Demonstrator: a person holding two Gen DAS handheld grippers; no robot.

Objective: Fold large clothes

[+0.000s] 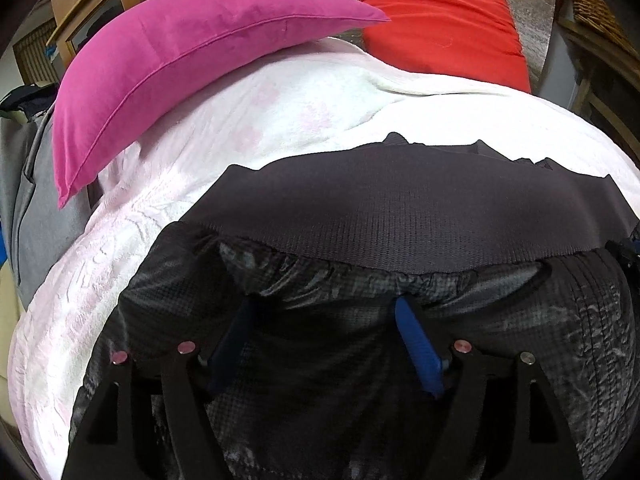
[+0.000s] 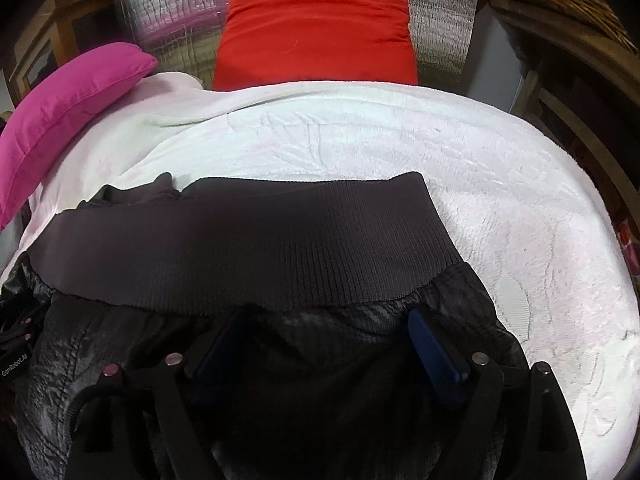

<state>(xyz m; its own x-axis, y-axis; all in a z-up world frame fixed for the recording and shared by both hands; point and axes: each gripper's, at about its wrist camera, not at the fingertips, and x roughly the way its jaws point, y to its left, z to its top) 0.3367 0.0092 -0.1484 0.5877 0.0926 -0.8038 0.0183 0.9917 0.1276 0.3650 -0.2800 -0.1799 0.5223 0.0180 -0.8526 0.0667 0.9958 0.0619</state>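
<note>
Two grippers hang over a dark jacket (image 1: 360, 320) spread on a white blanket (image 1: 200, 168). The left gripper (image 1: 324, 312) has its jaws set wide, blue pads apart, with the shiny quilted cloth lying under the gap and nothing pinched; its left pad (image 1: 236, 332) sits in shadow and is hard to make out. The right gripper (image 2: 332, 328) stands the same way — jaws wide, pads clear of each other, jacket cloth beneath them but not gripped. Its left pad (image 2: 222, 344) is also dim.

Beyond both sets of fingers runs the jacket's ribbed hem band (image 2: 256, 240), lying flat across the blanket. Behind the band a few dark bits of cloth poke up; what part of the garment they are cannot be told. The jacket's near side is cut off by the bottom edge in both views, and the gripper frames cover much of it.

At the far right edge of the left view a sliver of the other gripper shows — mostly cut off.

On the blanket's far left lies a pink cushion (image 1: 168, 64); a red cushion (image 2: 316, 24) leans on a silvery backing (image 2: 168, 8) behind. Wooden furniture at the edges is warped and dark.
</note>
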